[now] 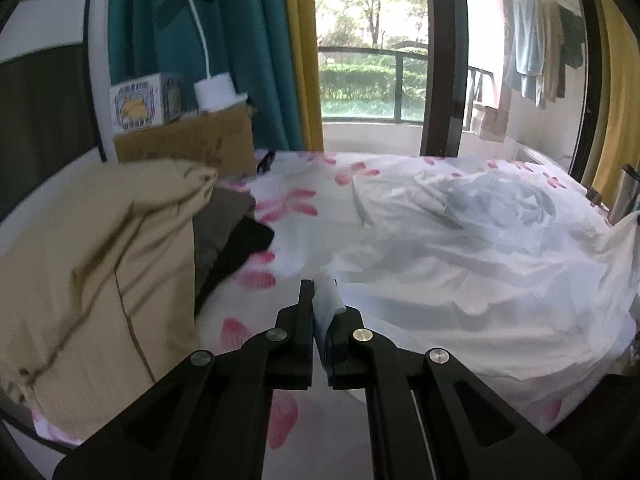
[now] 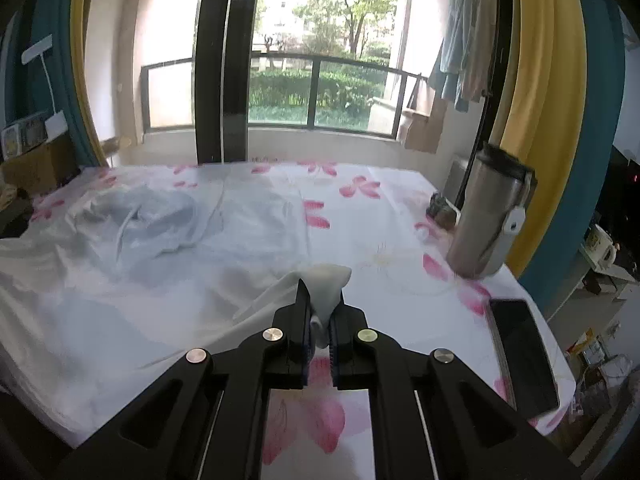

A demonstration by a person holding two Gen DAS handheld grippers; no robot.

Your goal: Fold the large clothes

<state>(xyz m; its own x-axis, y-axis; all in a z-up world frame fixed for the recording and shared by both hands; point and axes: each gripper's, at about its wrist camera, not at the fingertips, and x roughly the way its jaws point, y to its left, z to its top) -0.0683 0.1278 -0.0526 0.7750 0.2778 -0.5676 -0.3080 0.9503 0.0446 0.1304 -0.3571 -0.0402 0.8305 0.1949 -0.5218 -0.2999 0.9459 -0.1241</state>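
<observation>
Bed: the white bedsheet with pink flower print [image 2: 380,216] spans both views, with the balcony window [image 2: 320,92] behind it at twelve o'clock.
Garment: the large white crumpled garment [image 1: 460,248] lies on the sheet, at one to three o'clock in the left wrist view and nine to eleven o'clock in the right.
Left wrist view: the beige pillow [image 1: 104,280] lies at nine o'clock; the dark folded clothes [image 1: 232,232] touch its right side; the brown cardboard box [image 1: 188,140] stands behind it.
Right wrist view: the steel tumbler with black lid [image 2: 488,212] stands at two o'clock; the black flat phone [image 2: 524,352] lies before it, near the bed's edge.
</observation>
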